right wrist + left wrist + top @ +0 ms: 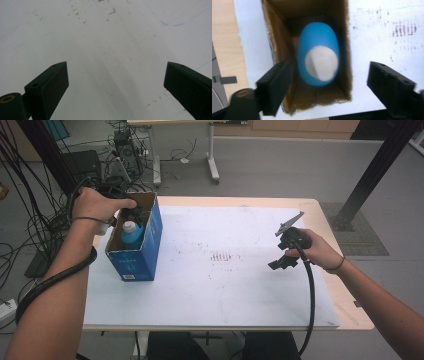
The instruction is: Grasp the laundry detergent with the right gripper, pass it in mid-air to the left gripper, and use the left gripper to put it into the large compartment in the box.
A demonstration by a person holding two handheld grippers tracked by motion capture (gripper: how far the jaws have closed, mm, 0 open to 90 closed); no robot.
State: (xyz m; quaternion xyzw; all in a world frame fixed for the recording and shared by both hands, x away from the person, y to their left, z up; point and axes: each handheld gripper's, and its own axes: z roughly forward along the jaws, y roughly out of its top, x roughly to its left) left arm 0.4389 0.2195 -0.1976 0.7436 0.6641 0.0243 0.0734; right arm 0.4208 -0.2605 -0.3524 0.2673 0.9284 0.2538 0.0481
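A blue bottle (132,234) with a white cap stands upright inside an open blue cardboard box (150,245) at the table's left. Seen from straight above in the left gripper view, the bottle (318,42) sits in the box (282,50), its white cap facing up. My left gripper (328,85) hangs over the box mouth, jaws wide apart and clear of the bottle; in the high view the left gripper (131,213) sits just above the bottle. My right gripper (280,262) hovers open over the white sheet at the right, and the right gripper (116,82) has nothing between its jaws.
A white sheet (225,270) with faint reddish marks covers most of the wooden table (350,310). Cables and equipment (120,150) lie on the floor at the far left. A black frame post (375,165) rises at the back right.
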